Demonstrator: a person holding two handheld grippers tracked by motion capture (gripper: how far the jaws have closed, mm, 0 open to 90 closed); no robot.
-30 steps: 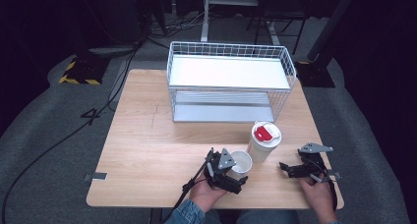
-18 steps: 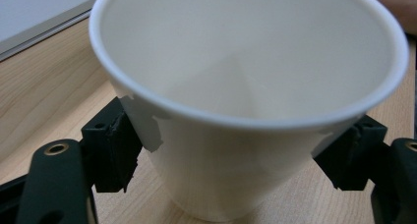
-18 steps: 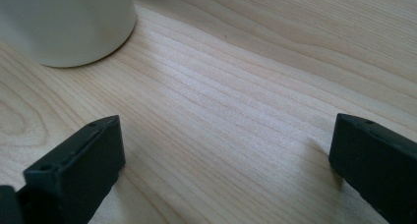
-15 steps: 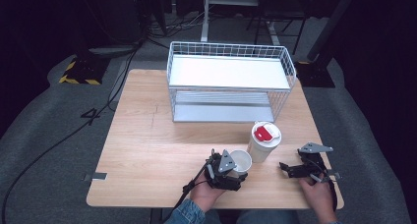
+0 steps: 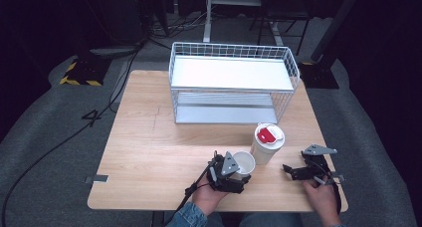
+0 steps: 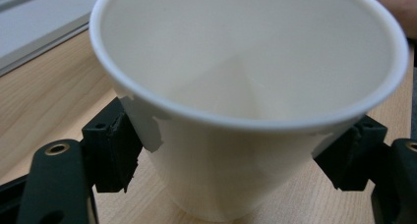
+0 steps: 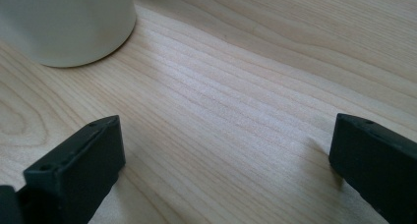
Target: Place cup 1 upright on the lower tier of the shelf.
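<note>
Wooden table (image 5: 149, 152), dark room | left hand-held gripper (image 5: 234, 173) clamped on empty paper cup (image 6: 246, 101), grasp done | right hand-held gripper (image 5: 294, 172) spread wide, empty, lidded cup (image 5: 267, 143) just ahead, ungrasped | wire rack (image 5: 234, 82) beyond | moving cups likely remains

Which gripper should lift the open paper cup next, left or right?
Left. The left gripper already has its jaws against the open cup; the right gripper sits open and empty beside the lidded cup.

A white wire rack (image 5: 234, 82) stands on the wooden table (image 5: 144, 152).
</note>
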